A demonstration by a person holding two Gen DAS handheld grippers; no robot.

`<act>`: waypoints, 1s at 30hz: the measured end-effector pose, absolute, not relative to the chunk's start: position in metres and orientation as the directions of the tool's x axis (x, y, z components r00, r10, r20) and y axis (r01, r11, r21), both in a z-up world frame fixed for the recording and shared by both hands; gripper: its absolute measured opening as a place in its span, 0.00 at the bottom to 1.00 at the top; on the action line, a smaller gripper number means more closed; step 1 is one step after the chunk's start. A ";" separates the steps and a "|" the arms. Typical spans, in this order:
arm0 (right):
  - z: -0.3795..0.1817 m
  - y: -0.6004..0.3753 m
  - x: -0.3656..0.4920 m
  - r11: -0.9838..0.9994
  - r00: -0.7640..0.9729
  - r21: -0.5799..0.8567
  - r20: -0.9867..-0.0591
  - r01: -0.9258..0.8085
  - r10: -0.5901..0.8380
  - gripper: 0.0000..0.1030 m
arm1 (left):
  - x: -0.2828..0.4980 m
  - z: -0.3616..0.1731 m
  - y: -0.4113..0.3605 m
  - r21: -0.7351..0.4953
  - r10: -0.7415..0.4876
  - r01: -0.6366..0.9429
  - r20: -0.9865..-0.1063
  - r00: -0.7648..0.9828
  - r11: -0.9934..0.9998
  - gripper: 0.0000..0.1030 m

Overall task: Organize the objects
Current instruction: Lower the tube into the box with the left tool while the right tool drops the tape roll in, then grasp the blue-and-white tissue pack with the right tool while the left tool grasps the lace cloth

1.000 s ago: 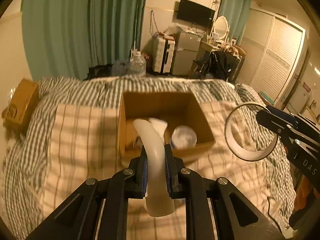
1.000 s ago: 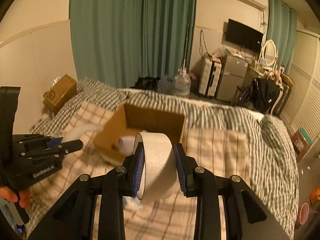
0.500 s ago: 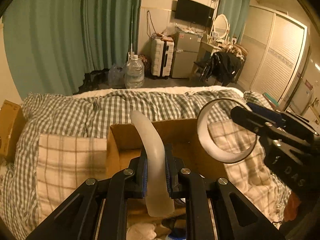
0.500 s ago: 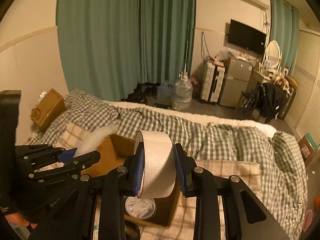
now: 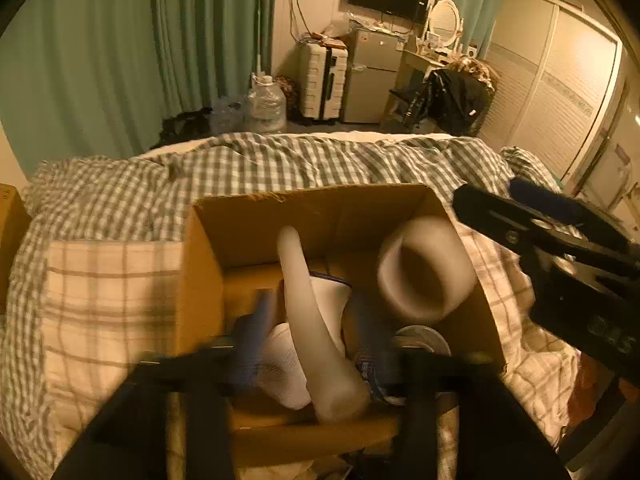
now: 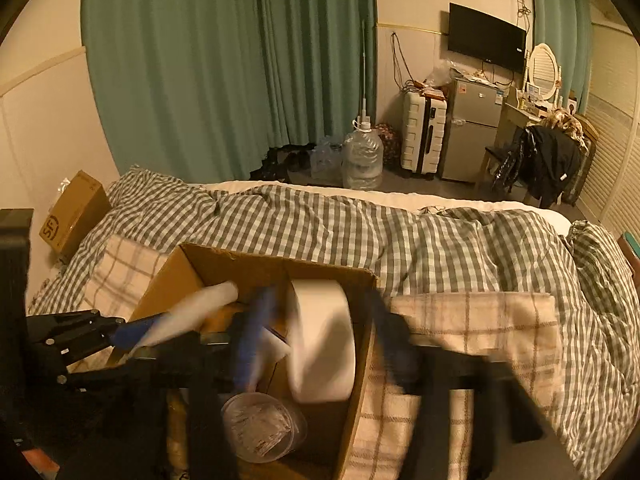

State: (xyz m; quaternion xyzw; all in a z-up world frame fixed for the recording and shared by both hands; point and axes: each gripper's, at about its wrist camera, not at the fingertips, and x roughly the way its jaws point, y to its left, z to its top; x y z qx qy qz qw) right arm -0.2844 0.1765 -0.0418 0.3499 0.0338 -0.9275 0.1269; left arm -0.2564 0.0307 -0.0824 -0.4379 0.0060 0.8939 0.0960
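Observation:
An open cardboard box sits on the checked bed; it also shows in the right wrist view. My left gripper is open, its blurred fingers spread wide of a curved white shoehorn that drops free into the box. My right gripper is open too, fingers apart from a white tape roll falling into the box; the roll also shows in the left wrist view. A clear lidded cup and white items lie inside.
A checked duvet and a beige plaid blanket surround the box. A second cardboard box sits at the bed's far left corner. Beyond the bed stand a water jug, a suitcase and a small fridge.
Both grippers have come down over the box and opened. The shoehorn and the tape roll, gripped before, are now loose and falling into the box.

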 end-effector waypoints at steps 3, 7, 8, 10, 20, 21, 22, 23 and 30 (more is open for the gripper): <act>-0.031 0.179 -0.276 -0.970 -0.743 0.007 -0.643 0.241 -0.189 0.73 | -0.245 -0.068 0.026 -0.049 0.137 -0.155 -0.760 -0.636 -0.987 0.77; -0.011 0.187 -0.259 -0.976 -0.753 -0.004 -0.637 0.218 -0.166 0.74 | -0.231 -0.048 0.014 -0.036 0.103 -0.117 -0.762 -0.639 -0.992 0.78; -0.005 0.190 -0.253 -0.977 -0.759 -0.006 -0.630 0.212 -0.160 0.75 | -0.225 -0.042 0.010 -0.036 0.097 -0.107 -0.757 -0.646 -0.994 0.79; 0.012 0.198 -0.235 -0.979 -0.774 -0.004 -0.613 0.205 -0.160 0.78 | -0.210 -0.028 0.003 -0.038 0.087 -0.088 -0.743 -0.664 -0.995 0.89; 0.077 0.209 -0.134 -0.980 -0.830 -0.028 -0.536 0.199 -0.153 0.83 | -0.125 0.030 -0.031 -0.042 0.036 -0.012 -0.641 -0.766 -0.999 1.00; 0.080 0.209 -0.127 -0.979 -0.833 -0.028 -0.531 0.200 -0.155 0.83 | -0.117 0.032 -0.033 -0.044 0.031 -0.004 -0.635 -0.772 -0.999 1.00; 0.082 0.208 -0.118 -0.979 -0.835 -0.029 -0.527 0.202 -0.157 0.84 | -0.110 0.033 -0.035 -0.046 0.028 0.002 -0.632 -0.775 -0.999 1.00; 0.083 0.207 -0.112 -0.979 -0.837 -0.030 -0.525 0.203 -0.157 0.84 | -0.103 0.032 -0.037 -0.047 0.025 0.006 -0.631 -0.776 -0.999 1.00; 0.052 0.194 -0.088 -0.975 -0.809 -0.028 -0.564 0.219 -0.165 0.87 | -0.080 -0.011 -0.046 -0.060 -0.006 0.061 -0.659 -0.752 -0.996 1.00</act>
